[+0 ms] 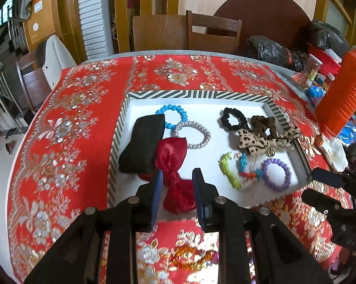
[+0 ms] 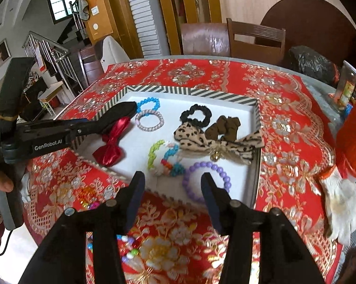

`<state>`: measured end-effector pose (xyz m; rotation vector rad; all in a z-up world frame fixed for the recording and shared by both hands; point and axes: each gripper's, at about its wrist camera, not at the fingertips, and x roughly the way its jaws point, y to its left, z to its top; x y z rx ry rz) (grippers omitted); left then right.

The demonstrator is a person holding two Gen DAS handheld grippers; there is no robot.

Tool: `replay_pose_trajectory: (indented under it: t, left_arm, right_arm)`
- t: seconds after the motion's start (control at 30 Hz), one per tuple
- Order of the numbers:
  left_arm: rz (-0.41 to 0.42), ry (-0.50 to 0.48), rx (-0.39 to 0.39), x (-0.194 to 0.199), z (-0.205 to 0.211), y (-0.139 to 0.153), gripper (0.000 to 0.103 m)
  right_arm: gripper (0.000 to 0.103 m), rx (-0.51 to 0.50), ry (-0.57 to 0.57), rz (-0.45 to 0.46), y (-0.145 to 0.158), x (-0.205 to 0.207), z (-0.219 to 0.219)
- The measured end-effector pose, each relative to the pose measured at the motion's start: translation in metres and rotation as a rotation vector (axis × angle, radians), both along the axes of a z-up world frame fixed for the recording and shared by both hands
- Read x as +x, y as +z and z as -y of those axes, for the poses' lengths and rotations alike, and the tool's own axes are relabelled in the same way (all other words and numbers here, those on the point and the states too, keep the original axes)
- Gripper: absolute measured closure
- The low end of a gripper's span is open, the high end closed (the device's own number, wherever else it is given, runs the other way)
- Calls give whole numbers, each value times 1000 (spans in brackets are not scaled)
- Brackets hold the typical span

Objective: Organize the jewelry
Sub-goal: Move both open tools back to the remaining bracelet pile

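A striped-rim white tray (image 1: 196,94) (image 2: 192,91) sits on the red tablecloth. It holds a red satin bow (image 1: 175,165) (image 2: 111,144), a black band (image 1: 142,142), blue (image 1: 172,116), silver (image 1: 193,135), purple (image 1: 276,174) (image 2: 206,179) and multicolour (image 1: 237,170) (image 2: 164,158) bracelets, a black scrunchie (image 1: 233,118) (image 2: 195,116), a brown scrunchie (image 2: 225,125) and a leopard bow (image 1: 263,139) (image 2: 215,144). My left gripper (image 1: 178,177) (image 2: 128,108) is open, its fingers either side of the red bow. My right gripper (image 2: 172,179) (image 1: 319,187) is open and empty at the tray's near edge, by the purple bracelet.
Loose orange beads (image 1: 189,255) (image 2: 88,196) and a pastel bead bracelet (image 2: 128,248) lie on the cloth in front of the tray. A white glove (image 2: 341,203), an orange container (image 1: 343,94) and clutter stand at the right. Chairs (image 1: 211,33) stand behind the table.
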<state>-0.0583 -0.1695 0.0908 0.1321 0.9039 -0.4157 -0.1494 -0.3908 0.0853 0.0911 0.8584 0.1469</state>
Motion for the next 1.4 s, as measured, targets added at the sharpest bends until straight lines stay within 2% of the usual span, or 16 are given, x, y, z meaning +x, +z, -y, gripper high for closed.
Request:
replay_pose_trajectory:
  t: [0.23, 0.47, 0.77, 0.9, 1.0, 1.17, 1.4]
  left_arm:
    - [19, -8, 7, -23, -10, 2, 88]
    - [-97, -24, -65, -31, -36, -10, 88]
    - [-198, -93, -53, -53, -42, -39, 86]
    - [-217, -67, -44, -52, -46, -50, 86]
    - [-212, -36, -28, -48, -49, -54, 86]
    - [-226, -58, 12, -47, -44, -64, 86]
    - [-230, -101, 21, -45, -28, -69, 84]
  right_arm:
    - [51, -19, 26, 0, 1, -18, -6]
    - [52, -41, 100, -24, -6, -38, -18]
    - [53, -57, 221, -84, -34, -51, -45]
    - [54, -79, 241, -98, -46, -49, -53]
    - [64, -111, 247, -116, -56, -45, -57]
    - [71, -154, 270, -136, -73, -45, -65]
    - [92, -181, 259, -91, -74, -44, -65]
